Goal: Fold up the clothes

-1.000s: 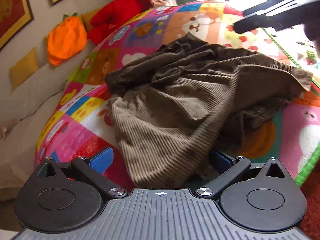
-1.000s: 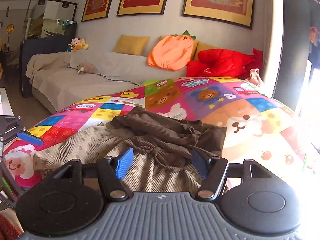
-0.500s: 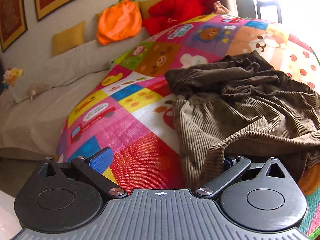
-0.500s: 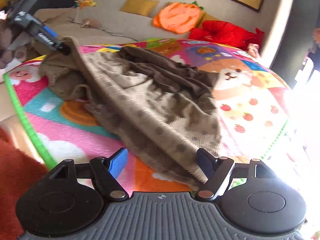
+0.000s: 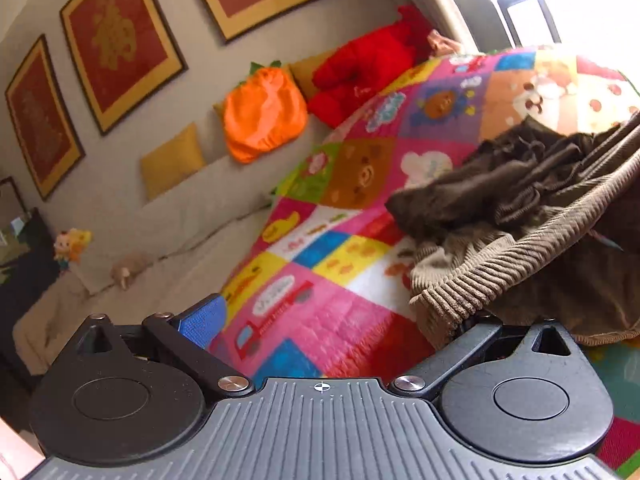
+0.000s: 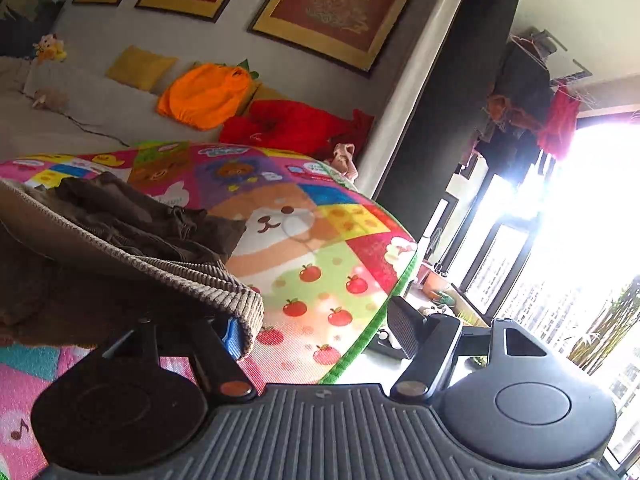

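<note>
With the left gripper (image 5: 332,320) and the right gripper (image 6: 316,330) each wide-jawed, the right closing slightly, and the corduroy garment (image 5: 500,264) draped over one finger of each above the play mat (image 6: 320,240), folding looks barely begun: the cloth lies bunched, no fold made.

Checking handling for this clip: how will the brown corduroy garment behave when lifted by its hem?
Likely floppy: the garment sags from its raised hem and bunches in folds on the mat. Probably fairly heavy for cloth, since the thick ribbed fabric hangs taut. Unlikely to slip; the ribs look grippy.
</note>
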